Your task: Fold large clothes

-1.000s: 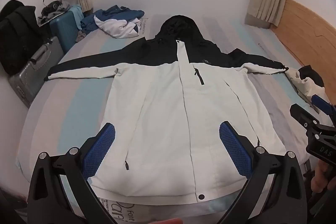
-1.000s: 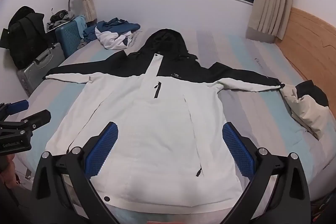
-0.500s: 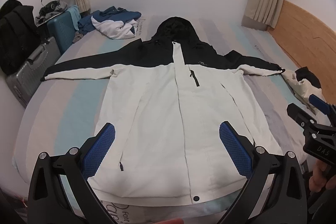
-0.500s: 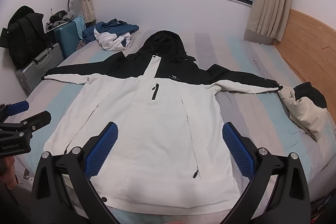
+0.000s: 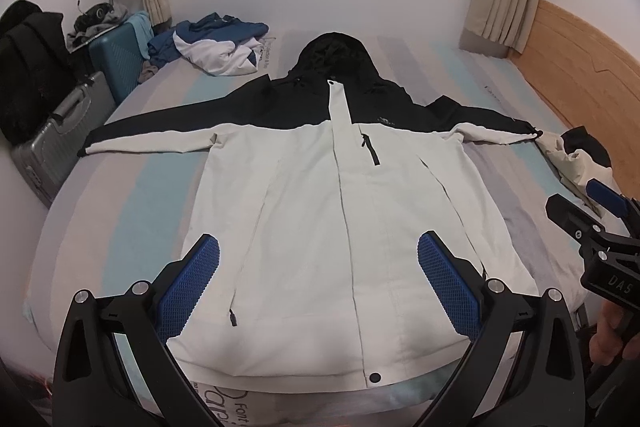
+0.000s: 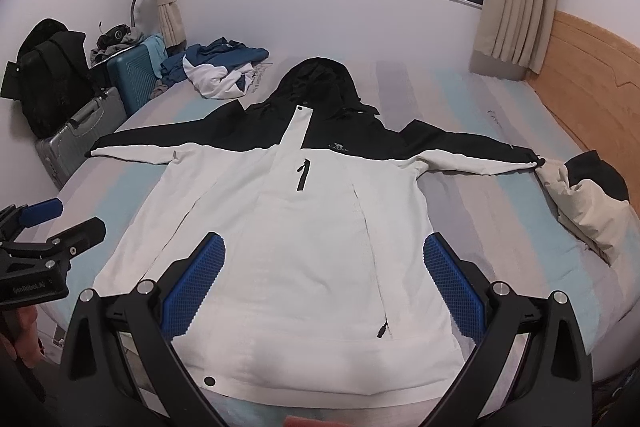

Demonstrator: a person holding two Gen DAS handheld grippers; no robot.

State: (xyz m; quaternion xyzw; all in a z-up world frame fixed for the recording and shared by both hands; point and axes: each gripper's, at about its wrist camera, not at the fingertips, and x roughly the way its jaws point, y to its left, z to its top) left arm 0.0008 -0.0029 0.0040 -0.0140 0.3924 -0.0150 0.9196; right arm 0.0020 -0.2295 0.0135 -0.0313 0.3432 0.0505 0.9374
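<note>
A large white jacket with black shoulders and hood (image 5: 320,195) lies flat on the bed, front up, both sleeves spread out. It also shows in the right wrist view (image 6: 304,227). My left gripper (image 5: 318,247) is open and empty, held above the jacket's hem. My right gripper (image 6: 324,247) is open and empty, also above the hem. Each gripper shows at the edge of the other's view: the right one (image 5: 592,211) and the left one (image 6: 48,223).
The bed (image 5: 120,211) has a striped sheet. A blue and white garment (image 5: 216,47) lies at the far left corner. A crumpled cream and black jacket (image 6: 588,203) lies at the right. Suitcases (image 5: 56,143) stand left of the bed; a wooden headboard (image 6: 592,75) is right.
Both grippers have drawn back and risen a little, so more of the jacket's hem shows. The jacket has not moved. Both stay open.
</note>
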